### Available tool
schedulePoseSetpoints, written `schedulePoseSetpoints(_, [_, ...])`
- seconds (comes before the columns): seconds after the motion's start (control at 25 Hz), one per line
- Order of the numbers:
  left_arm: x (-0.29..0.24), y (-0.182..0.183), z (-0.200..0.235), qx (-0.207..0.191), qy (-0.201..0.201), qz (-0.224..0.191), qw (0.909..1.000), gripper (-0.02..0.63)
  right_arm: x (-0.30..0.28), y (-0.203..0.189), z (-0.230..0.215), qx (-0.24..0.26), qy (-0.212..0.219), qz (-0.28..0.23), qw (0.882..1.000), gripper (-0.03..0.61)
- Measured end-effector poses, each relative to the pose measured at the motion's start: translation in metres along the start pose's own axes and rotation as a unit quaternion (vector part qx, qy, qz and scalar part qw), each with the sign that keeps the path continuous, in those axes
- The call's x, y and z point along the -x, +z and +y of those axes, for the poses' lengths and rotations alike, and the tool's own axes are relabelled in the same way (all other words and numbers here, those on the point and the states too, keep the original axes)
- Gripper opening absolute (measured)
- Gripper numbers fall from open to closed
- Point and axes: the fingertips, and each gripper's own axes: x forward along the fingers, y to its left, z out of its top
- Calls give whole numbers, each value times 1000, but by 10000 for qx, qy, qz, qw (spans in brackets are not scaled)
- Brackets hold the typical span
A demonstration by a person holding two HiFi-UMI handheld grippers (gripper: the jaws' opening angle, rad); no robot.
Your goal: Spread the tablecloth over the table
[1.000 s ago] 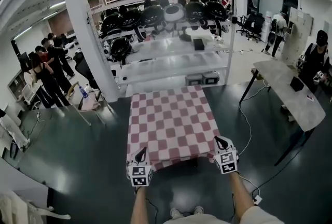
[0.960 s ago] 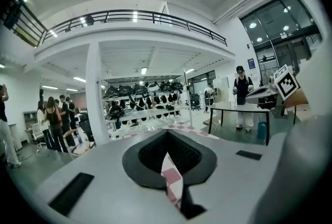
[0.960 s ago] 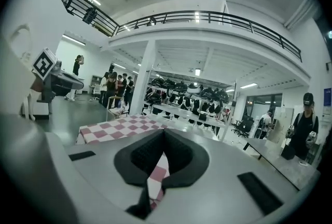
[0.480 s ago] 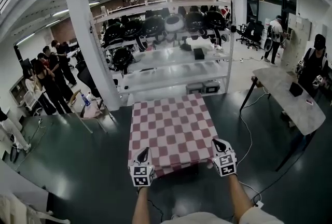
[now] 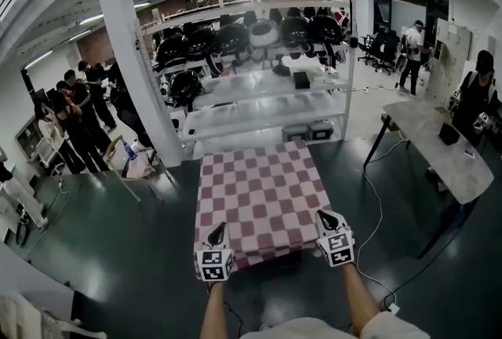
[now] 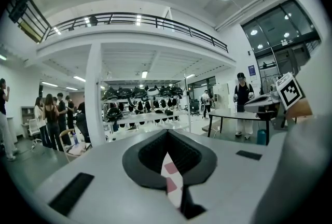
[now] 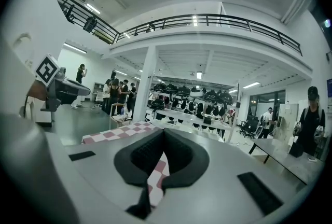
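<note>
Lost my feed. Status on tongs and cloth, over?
Left tongs shut on tablecloth near edge. Right tongs likewise. Cloth spread flat, nothing on it.

- The bench under the red-and-white checked tablecloth is fully covered in the head view, so neither its top nor its legs show.
- In each gripper view, only a narrow strip of that cloth shows, pinched in the closed left claw and right claw.
- The person's forearms are cut off by the head view's bottom edge.
- The dark round objects on the white shelving are too small to identify.
</note>
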Motion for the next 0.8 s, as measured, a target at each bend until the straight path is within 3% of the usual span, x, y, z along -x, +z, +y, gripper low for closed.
schedulePoseSetpoints(0.8, [-5, -3, -3, 54, -5, 30, 10000, 26, -8, -5, 5, 37, 93, 30, 9999, 14])
